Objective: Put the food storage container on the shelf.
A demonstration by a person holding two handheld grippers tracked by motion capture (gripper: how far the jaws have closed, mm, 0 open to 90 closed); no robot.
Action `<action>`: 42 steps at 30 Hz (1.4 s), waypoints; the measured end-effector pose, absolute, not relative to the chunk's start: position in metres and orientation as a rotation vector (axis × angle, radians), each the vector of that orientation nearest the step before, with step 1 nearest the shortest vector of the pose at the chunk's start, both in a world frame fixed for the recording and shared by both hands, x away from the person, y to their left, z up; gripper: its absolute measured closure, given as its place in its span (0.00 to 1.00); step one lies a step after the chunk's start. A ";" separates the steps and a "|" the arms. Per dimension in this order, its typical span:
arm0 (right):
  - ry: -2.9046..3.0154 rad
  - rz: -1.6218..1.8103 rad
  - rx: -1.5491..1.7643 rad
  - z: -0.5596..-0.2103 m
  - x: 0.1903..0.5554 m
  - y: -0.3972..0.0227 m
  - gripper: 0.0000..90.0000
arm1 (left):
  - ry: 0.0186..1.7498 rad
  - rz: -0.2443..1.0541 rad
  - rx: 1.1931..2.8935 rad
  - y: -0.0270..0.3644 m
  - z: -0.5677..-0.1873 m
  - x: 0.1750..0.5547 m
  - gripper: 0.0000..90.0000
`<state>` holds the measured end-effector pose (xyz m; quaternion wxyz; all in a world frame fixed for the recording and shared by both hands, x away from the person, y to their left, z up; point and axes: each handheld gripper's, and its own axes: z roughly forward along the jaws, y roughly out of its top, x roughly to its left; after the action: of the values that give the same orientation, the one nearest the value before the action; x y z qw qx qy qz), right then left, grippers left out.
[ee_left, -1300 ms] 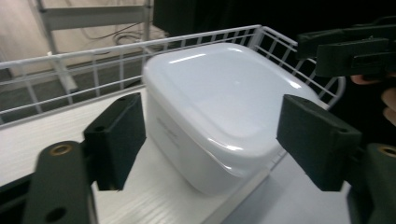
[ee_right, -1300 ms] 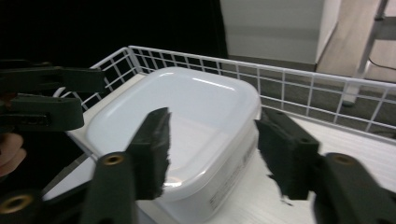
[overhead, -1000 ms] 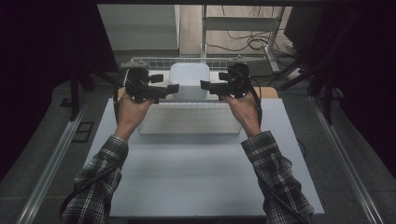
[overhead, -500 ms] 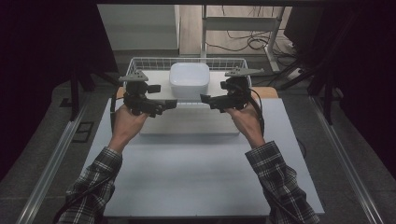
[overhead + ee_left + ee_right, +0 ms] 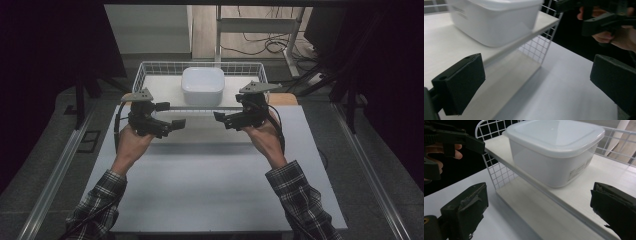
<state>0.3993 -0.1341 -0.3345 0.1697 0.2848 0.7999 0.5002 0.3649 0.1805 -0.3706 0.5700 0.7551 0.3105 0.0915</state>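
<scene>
Lidded white container (image 5: pixel 202 85) sits on the wire rack's (image 5: pixel 150 70) upper shelf, far centre of the counter (image 5: pixel 210 185). I hold my left gripper (image 5: pixel 172 125) and right gripper (image 5: pixel 222 119) near it, pointing inward, fingers spread, empty.

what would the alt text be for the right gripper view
A white lidded container sits on the upper board of a white wire-sided shelf, seen between the right gripper's two black jaws, which stand wide apart and hold nothing. The left gripper, held in a hand, shows at the upper left, above the pale table.
</scene>
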 end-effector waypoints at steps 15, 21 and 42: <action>2.314 1.399 0.790 -0.362 0.378 -0.138 0.00 | 0.705 0.230 1.767 0.177 -0.397 0.339 0.00; 2.302 1.404 0.781 -0.371 0.367 -0.145 0.00 | 0.717 0.262 1.792 0.174 -0.409 0.328 0.00; 2.334 1.411 0.784 -0.425 0.342 -0.149 0.00 | 0.736 0.219 1.782 0.165 -0.470 0.308 0.02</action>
<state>0.3420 -0.1489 -0.4246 0.1512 0.2731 0.8129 0.4916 0.3082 0.1653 -0.4700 0.5654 0.7575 0.3128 0.0929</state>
